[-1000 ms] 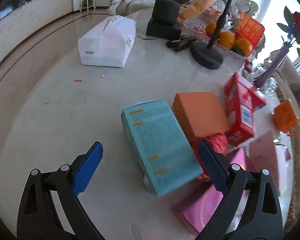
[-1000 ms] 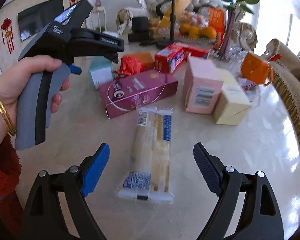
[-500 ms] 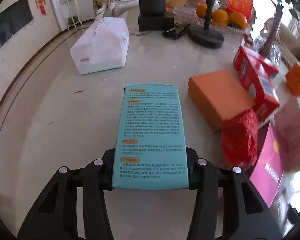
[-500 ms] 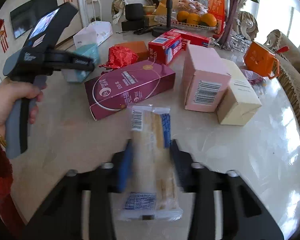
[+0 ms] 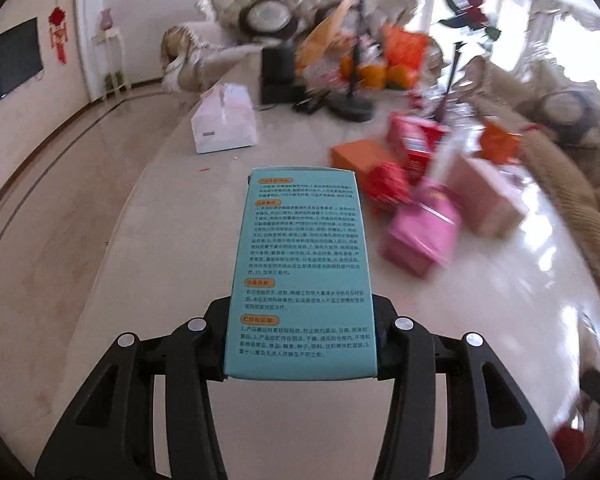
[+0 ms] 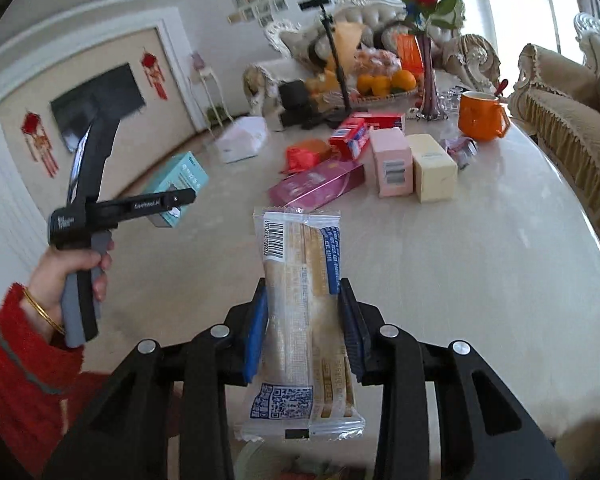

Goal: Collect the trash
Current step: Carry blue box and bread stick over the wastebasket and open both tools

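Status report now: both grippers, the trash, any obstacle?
Left gripper shut on teal box. Right gripper shut on snack packet. Both lifted off table. Nothing blocking.

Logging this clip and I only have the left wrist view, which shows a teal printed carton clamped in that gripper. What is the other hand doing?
Observer: The right gripper is shut on a clear plastic snack packet with a barcode, held clear of the table.
Operator: My background is blurred. What stands beside the pink upright box?
Observer: In the right wrist view, a pale yellow box stands right beside the pink upright box, on the side nearer the orange mug.
Operator: Can you confirm my carton is off the table?
Observer: Yes; the right wrist view shows the left gripper holding the teal printed carton in the air.
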Motion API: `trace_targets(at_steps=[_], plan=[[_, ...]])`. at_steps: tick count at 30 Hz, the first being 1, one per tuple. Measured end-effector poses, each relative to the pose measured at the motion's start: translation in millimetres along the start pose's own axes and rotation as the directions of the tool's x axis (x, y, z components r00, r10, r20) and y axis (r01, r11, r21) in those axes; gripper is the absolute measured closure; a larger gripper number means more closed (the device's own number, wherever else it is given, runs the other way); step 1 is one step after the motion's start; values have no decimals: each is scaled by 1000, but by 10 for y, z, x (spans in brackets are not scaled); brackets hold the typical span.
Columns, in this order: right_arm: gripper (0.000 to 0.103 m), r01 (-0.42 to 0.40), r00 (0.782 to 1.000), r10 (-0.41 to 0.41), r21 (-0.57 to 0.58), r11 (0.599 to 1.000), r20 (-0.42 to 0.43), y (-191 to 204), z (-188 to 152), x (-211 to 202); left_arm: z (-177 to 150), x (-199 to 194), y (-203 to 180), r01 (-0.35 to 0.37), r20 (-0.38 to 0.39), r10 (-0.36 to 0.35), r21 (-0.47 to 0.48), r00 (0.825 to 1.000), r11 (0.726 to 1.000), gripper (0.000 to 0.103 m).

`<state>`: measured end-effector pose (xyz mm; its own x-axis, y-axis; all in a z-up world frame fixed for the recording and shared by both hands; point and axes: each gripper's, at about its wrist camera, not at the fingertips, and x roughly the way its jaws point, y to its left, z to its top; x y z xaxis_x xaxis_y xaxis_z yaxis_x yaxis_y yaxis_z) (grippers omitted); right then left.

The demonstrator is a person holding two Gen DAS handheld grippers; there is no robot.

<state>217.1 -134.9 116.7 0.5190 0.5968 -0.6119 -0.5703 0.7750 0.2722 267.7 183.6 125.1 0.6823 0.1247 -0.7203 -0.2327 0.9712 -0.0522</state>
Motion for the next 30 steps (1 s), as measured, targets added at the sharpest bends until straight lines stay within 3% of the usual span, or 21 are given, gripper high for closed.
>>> trace_targets(at_steps=[6, 8, 12, 16, 20, 24, 30], plan=[[70, -38, 999, 38, 42, 998, -3, 131, -780, -461, -1024, -913, -195, 76, 100, -83, 69, 992, 995, 56], [70, -22, 999, 24, 63, 998, -23, 113, -1015, -501, -1465, -1104, -291, 138, 92, -144, 69, 985, 988, 56], [70, 6, 992, 11, 139, 990, -126, 2, -1556, -327, -2198, -1149, -619, 184, 50, -191, 112, 980, 977, 56], [70, 58, 976, -21, 168, 984, -215, -97, -1881, -99, -2777, -810, -961, 287, -109, -274, 133, 956, 949, 56], [70, 107, 959, -48, 202, 974, -279, -248, -2086, 127, -3165, -274, -1213, 257, -232, -205, 222, 951, 941, 56], [70, 129, 937, -30, 266, 955, -348, -398, -2254, 330, -3379, 176, -1214, 247, -351, -173, 178, 920, 953, 56], [71, 152, 914, -52, 220, 964, -401, -340, -2402, 512, -3440, 364, -1277, 257, -393, -175, 168, 903, 952, 55]])
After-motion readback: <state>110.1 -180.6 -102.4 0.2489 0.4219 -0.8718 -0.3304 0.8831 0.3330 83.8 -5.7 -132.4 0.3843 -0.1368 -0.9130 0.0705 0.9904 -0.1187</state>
